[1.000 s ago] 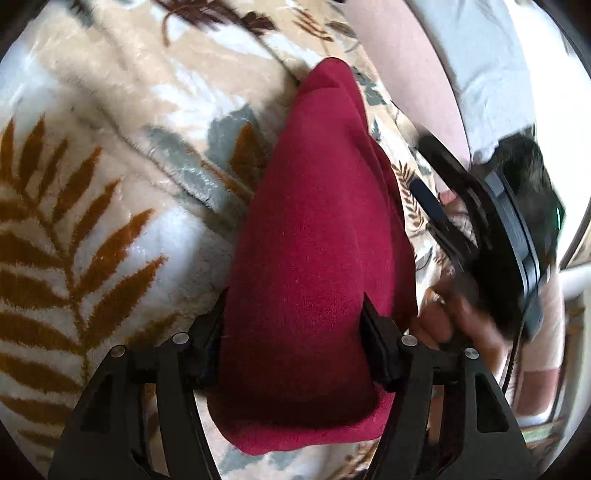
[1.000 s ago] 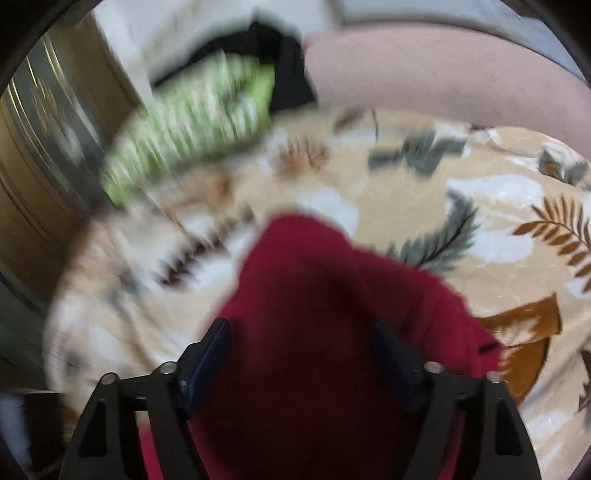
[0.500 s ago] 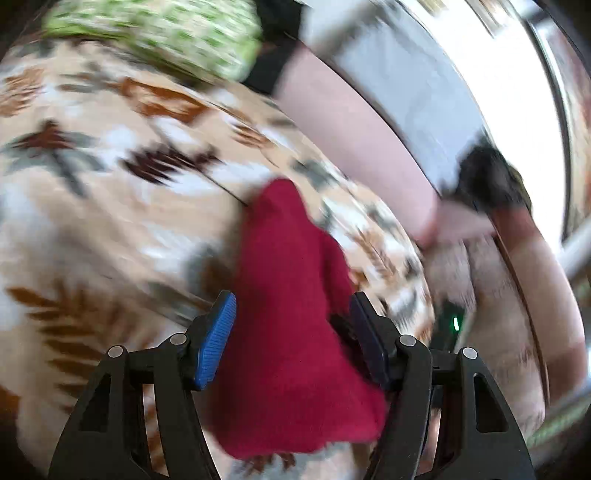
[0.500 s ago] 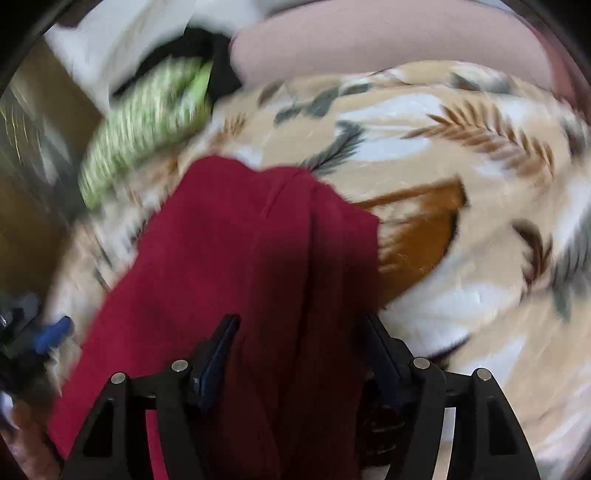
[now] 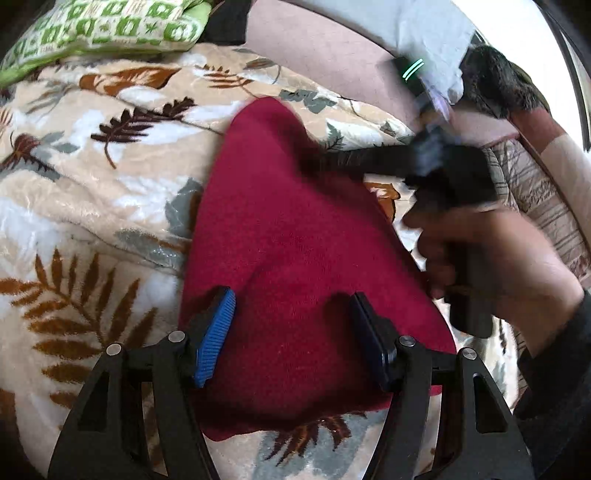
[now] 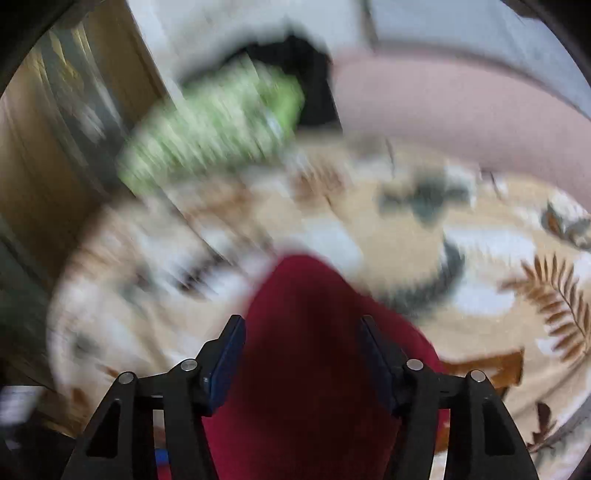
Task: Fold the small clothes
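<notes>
Since a second ago the right gripper (image 6: 301, 345) has been closing around the red cloth (image 5: 295, 254), which lies on the leaf-print blanket (image 5: 92, 192); grip unclear through blur. Only the left view shows the left gripper (image 5: 291, 325) parted above it.

Right gripper (image 6: 301, 354) fingers, just closing, flank the red cloth (image 6: 314, 369).

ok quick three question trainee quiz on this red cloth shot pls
1. True or false: the red cloth lies on a leaf-print blanket.
2. What colour is the patterned pillow at the blanket's far corner?
3. In the left wrist view, the left gripper is: A) clamped on the pillow B) open above the cloth C) out of view

Key: 1 true; 2 green and white; 3 B
</notes>
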